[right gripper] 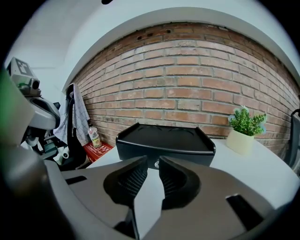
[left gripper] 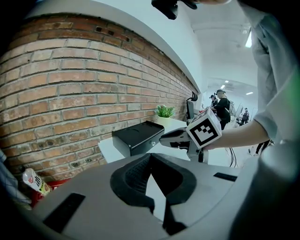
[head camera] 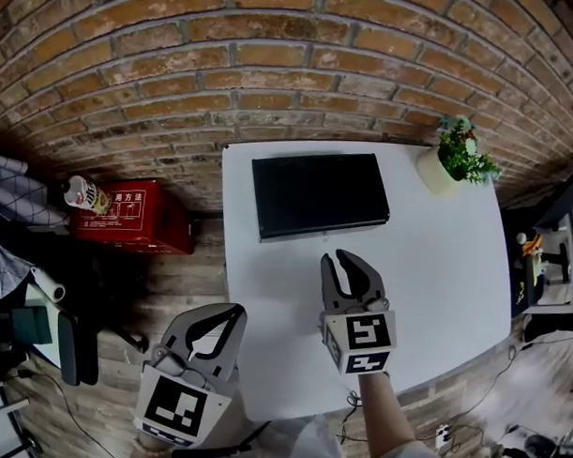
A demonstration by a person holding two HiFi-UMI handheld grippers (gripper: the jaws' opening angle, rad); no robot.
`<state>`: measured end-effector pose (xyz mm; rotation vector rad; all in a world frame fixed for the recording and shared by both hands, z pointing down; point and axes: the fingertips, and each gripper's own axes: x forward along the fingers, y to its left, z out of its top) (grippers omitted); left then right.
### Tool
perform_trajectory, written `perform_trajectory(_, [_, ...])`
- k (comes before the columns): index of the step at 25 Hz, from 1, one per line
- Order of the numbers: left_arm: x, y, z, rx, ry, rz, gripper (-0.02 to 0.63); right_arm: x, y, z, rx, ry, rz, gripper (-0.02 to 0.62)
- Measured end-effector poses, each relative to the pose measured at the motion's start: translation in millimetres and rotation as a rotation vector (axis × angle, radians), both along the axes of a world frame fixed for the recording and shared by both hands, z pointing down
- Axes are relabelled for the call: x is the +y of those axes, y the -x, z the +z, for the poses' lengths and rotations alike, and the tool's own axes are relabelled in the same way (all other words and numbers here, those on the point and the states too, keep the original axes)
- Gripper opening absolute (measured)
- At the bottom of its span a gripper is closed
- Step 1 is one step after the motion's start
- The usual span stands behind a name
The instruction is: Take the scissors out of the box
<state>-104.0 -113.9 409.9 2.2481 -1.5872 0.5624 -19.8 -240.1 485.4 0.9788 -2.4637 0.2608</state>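
Observation:
A black box [head camera: 319,194] lies with its lid down at the back middle of the white table [head camera: 454,267]; no scissors show in any view. My right gripper [head camera: 335,257] hovers over the table just in front of the box, pointing at its front wall [right gripper: 164,150], jaws a narrow gap apart and empty. The left gripper view also catches the right gripper [left gripper: 164,137] beside the box [left gripper: 138,137]. My left gripper [head camera: 239,309] stays off the table's front left corner, jaws closed tip to tip with nothing between them [left gripper: 150,155].
A potted plant [head camera: 455,156] stands at the table's back right corner. On the wooden floor to the left are a red case [head camera: 132,216] and a bottle [head camera: 84,196]. A brick wall runs behind. Cables lie on the floor at right.

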Motion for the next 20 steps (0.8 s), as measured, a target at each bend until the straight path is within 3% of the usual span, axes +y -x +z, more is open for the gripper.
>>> perform_trajectory(4, [-4, 5, 4, -0.005, 0.001, -0.007, 0.017, -8, 6, 13, 0.010, 0.013, -0.002, 0.102])
perform_trajectory(20, [-15, 12, 15, 0.006, 0.016, -0.031, 0.017, -34, 16, 44, 0.091, 0.021, 0.012, 0.103])
